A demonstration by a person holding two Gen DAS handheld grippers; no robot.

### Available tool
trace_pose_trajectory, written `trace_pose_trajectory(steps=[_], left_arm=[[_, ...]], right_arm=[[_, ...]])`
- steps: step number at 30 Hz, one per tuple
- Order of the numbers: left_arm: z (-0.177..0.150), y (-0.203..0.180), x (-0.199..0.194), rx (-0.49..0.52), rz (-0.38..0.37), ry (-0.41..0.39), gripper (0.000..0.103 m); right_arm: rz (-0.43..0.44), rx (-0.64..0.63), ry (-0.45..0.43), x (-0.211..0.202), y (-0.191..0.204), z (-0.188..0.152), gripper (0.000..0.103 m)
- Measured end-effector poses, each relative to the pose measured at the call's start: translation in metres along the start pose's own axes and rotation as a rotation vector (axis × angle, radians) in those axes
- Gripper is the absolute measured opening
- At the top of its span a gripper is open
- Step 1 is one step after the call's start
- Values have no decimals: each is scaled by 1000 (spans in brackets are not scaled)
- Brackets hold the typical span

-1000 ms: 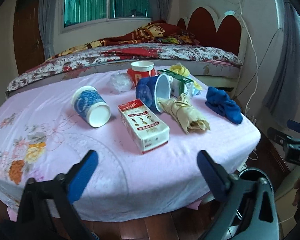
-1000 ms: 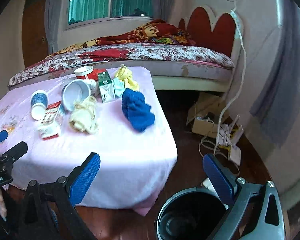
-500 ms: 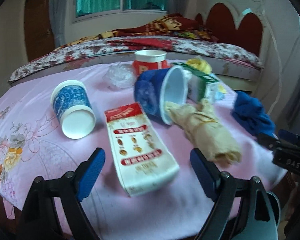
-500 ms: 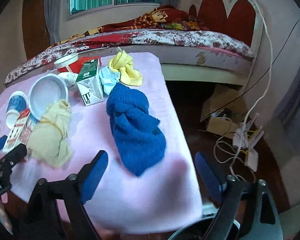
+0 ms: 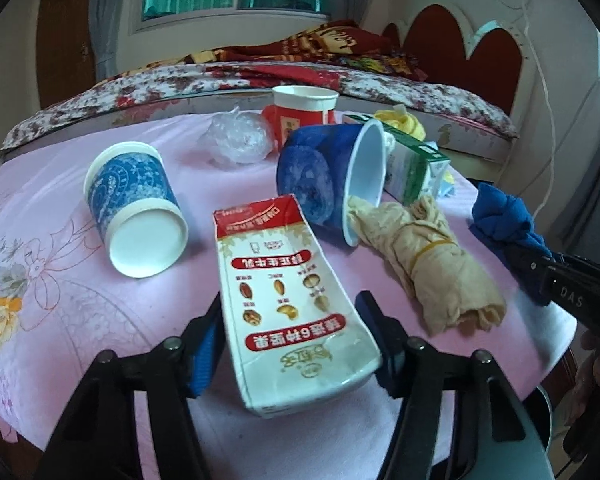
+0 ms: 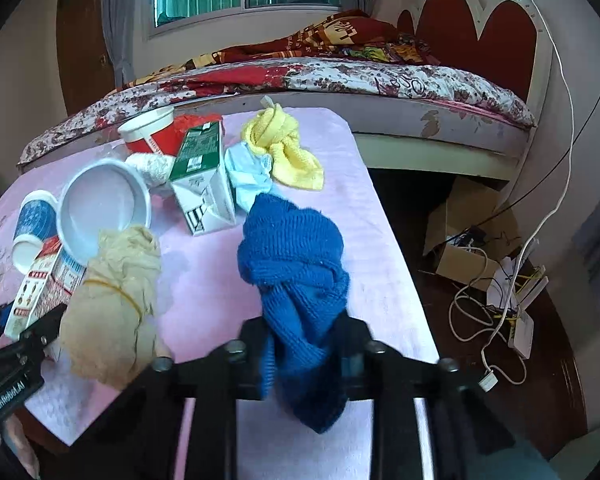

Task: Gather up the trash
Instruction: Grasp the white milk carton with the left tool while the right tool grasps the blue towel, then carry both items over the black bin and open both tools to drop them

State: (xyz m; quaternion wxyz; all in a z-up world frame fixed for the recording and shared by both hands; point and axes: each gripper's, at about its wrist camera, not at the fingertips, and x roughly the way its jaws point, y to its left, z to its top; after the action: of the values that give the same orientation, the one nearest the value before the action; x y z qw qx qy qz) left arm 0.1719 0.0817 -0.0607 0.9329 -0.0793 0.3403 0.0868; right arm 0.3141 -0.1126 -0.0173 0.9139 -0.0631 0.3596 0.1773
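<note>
Left gripper (image 5: 296,344) clamped on the near end of the red-and-white carton (image 5: 288,300), jaws just closed in from wide, blue pads pressing both long sides; carton lying flat near the front edge of the pink-clothed tabletop (image 5: 60,320), print upside down toward the camera. Right gripper (image 6: 306,344) pinched tight on the knotted blue cloth (image 6: 296,272), jaws just snapped together from fully spread, cloth bunched between them close to the table's right front corner. Beige rag (image 5: 424,276) bound with a rubber band, lying between carton and blue cloth, one end touching the rim of the tipped blue bowl (image 5: 332,180), white inside facing right in the left wrist view. Blue-patterned paper cup (image 5: 134,208) on its side toward the left edge, mouth facing the camera, apart from the carton. Behind the bowl, toward the far edge: crumpled clear plastic (image 5: 236,138), upright red cup (image 5: 304,114), green-and-white carton (image 6: 202,176) leaning just beside the bowl. Yellow cloth (image 6: 282,144) and pale blue scrap (image 6: 248,176) touching each other at the far right corner, just behind the blue cloth. Beyond the table, a bed (image 6: 340,76) with floral cover and red headboard; on the floor to the right, a cardboard box (image 6: 464,236) and tangled white cables (image 6: 496,312).
</note>
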Motion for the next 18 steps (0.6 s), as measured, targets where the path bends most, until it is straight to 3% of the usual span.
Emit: trace_pose_trajectory(steps=[9,18], left_arm=[[-2,3,-32,81,-73,-74,55],[5,-25,-96,132,-228,-150,54]], right_arm=[[24,87,-64,-60,-27,-18,15],[-98,212,-106,-144,-83,-45,15]])
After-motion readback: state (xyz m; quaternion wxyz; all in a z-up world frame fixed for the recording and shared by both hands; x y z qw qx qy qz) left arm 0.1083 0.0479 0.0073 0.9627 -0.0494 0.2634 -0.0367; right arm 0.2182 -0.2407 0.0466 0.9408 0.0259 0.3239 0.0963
